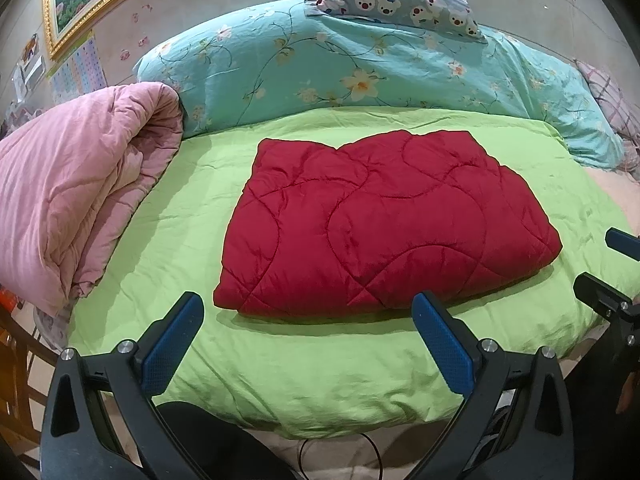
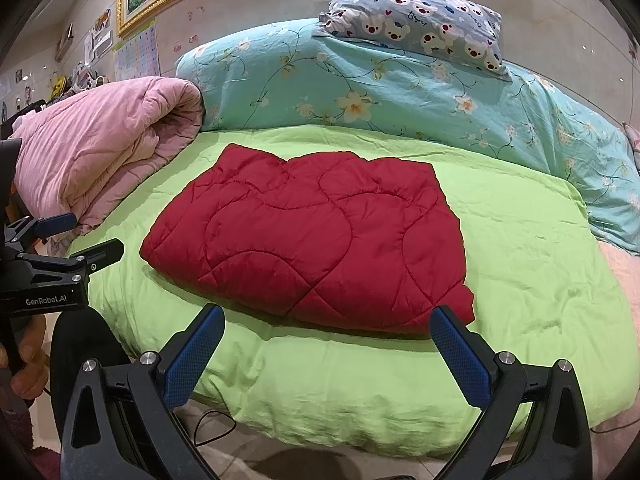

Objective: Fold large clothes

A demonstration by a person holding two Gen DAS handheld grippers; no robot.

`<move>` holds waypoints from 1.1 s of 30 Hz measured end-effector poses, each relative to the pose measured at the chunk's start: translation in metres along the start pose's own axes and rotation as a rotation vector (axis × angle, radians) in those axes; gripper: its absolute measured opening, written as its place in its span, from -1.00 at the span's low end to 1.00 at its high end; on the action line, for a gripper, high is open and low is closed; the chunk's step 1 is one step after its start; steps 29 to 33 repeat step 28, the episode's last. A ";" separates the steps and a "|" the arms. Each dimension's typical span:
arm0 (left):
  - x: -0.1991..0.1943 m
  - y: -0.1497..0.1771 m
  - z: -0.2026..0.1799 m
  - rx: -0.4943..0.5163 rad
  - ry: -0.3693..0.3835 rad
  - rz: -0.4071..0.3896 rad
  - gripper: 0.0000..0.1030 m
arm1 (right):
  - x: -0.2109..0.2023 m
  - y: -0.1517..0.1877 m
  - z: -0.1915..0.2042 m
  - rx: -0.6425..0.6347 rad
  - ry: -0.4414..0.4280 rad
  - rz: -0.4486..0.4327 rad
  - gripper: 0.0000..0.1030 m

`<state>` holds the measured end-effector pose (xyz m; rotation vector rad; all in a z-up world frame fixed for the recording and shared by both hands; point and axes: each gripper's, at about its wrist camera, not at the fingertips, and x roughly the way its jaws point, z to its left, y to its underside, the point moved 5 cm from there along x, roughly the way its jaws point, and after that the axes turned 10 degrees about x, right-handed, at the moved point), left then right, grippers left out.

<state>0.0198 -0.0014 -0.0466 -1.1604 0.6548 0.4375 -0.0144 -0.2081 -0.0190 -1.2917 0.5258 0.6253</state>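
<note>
Red quilted garment [image 1: 384, 224] lies folded into compact rectangle at middle of green bedspread [image 1: 280, 376]; folding looks finished or nearly so. Left gripper [image 1: 308, 344] and right gripper [image 2: 326, 356] hover near garment's front edge, jaws wide apart, holding nothing. Left gripper body, seen from right wrist, reads "GenRobot.AI".

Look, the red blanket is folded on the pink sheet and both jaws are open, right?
Not quite: the red blanket lies folded on a green sheet, not pink, as the left wrist view shows. Pink is the rolled quilt beside it. Both grippers' jaws are open.
</note>
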 end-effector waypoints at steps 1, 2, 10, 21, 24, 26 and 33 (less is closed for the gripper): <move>0.000 0.000 0.000 0.000 -0.002 -0.002 1.00 | 0.000 0.001 0.000 0.000 0.001 0.000 1.00; 0.000 -0.001 0.001 0.001 -0.005 -0.005 1.00 | 0.001 0.000 0.000 0.002 0.003 0.002 1.00; 0.001 -0.006 0.001 0.012 -0.010 -0.018 1.00 | 0.004 -0.008 -0.004 0.004 0.000 -0.001 1.00; 0.005 -0.009 0.000 0.007 0.000 -0.012 1.00 | 0.011 -0.014 -0.010 0.012 0.002 -0.002 1.00; 0.007 -0.009 0.001 0.007 0.003 -0.011 1.00 | 0.013 -0.013 -0.010 0.014 0.002 0.001 1.00; 0.007 -0.010 0.001 0.006 0.002 -0.009 1.00 | 0.014 -0.013 -0.011 0.017 0.000 0.004 1.00; 0.010 -0.011 0.002 0.006 0.002 -0.007 1.00 | 0.016 -0.013 -0.012 0.019 0.000 0.006 1.00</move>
